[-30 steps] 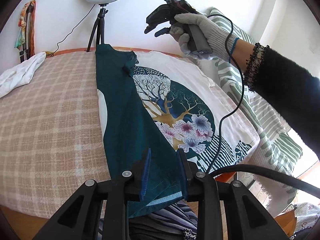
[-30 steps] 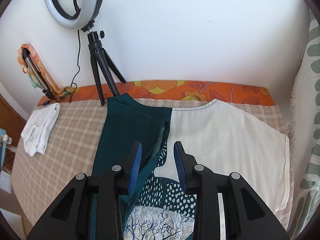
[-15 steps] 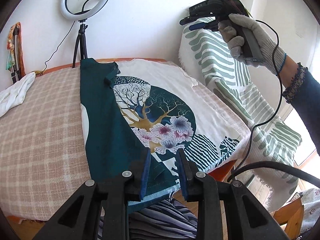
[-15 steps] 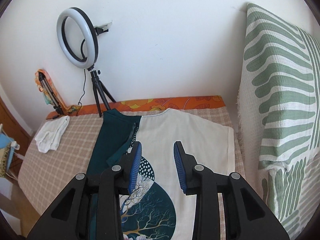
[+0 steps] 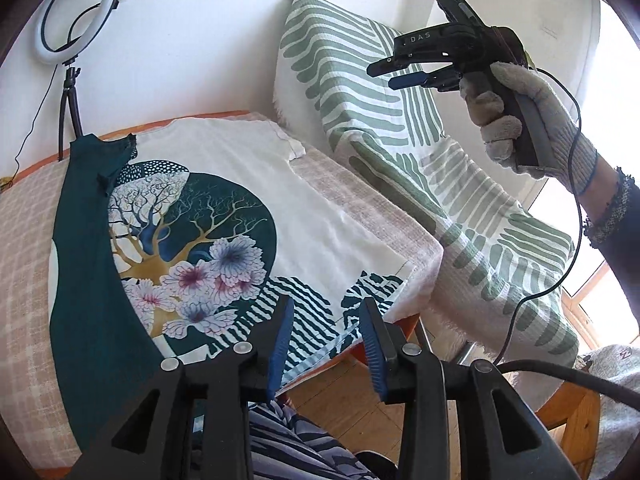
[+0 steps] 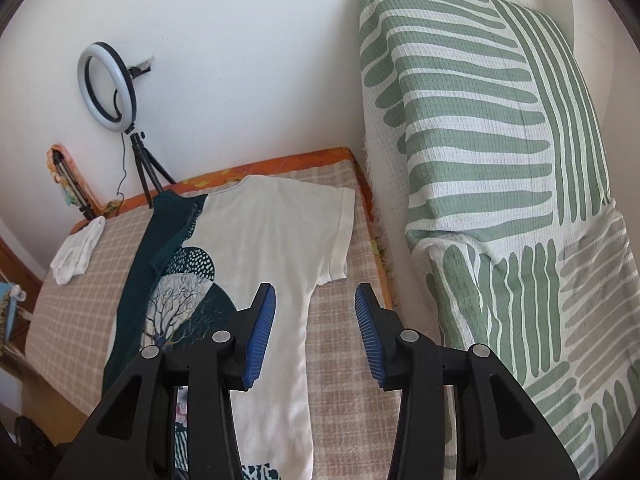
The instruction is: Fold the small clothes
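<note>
A white T-shirt (image 5: 248, 184) with a tree-and-flowers print lies flat on the checked table (image 5: 24, 264). Its left side is folded over, showing a dark teal band (image 5: 88, 240). The shirt also shows in the right wrist view (image 6: 272, 240), with its right sleeve (image 6: 340, 232) spread out. My left gripper (image 5: 326, 340) is open and empty above the shirt's lower right hem. My right gripper (image 6: 314, 336) is open and empty, high above the shirt's right side; it also shows in the left wrist view (image 5: 384, 76), held up in a gloved hand.
A green-striped white throw (image 6: 500, 160) covers a seat right of the table. A ring light on a tripod (image 6: 108, 92) stands at the table's far edge. A crumpled white cloth (image 6: 78, 250) lies at the far left. A cable (image 5: 560, 272) hangs from the right gripper.
Both grippers have swung right and away from the folded teal side. The right gripper rose and pulled back; the left moved along the hem to the lower right corner.
</note>
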Available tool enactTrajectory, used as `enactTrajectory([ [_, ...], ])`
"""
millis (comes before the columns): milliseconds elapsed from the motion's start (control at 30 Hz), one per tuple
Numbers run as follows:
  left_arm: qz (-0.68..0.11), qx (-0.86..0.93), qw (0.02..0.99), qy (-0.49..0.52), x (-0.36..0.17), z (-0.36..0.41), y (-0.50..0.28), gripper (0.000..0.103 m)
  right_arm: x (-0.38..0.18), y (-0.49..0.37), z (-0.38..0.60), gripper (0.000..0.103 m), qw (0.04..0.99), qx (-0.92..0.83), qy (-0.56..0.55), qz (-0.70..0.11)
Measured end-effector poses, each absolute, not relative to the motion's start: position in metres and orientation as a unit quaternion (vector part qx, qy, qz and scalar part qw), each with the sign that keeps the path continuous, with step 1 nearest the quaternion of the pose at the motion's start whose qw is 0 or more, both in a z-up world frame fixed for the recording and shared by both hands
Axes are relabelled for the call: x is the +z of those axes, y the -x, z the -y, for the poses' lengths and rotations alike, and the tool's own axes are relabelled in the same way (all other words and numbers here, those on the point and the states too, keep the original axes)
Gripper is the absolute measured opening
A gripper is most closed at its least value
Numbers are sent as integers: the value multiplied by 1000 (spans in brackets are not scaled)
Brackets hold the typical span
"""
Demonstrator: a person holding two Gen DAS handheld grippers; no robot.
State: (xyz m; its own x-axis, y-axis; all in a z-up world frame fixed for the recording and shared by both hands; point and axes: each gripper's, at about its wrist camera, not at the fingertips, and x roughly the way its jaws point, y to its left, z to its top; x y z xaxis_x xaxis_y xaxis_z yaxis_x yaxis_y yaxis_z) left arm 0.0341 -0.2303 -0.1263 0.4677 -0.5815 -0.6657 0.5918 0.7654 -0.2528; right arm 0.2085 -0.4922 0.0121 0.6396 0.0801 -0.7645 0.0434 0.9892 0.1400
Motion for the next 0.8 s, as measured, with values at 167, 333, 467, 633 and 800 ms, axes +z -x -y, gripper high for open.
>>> enactTrajectory([
  [167,-389,-373,841,-39,-139,281,-32,37,-14,-213,521,40,888,9,-110,-446],
  [333,-378,-381,839,-94,-156,328,-31,47,-34,-229,532,40,876,17,-123,-467],
  [467,-385,-377,834,-115,-172,355,-39,47,-49,-242,540,40,866,29,-143,-479],
  [633,-396,-373,832,-108,-183,370,-56,46,-68,-260,544,40,853,38,-167,-492],
  [800,-415,-361,831,-85,-189,369,-75,26,-92,-285,544,40,836,42,-194,-511],
])
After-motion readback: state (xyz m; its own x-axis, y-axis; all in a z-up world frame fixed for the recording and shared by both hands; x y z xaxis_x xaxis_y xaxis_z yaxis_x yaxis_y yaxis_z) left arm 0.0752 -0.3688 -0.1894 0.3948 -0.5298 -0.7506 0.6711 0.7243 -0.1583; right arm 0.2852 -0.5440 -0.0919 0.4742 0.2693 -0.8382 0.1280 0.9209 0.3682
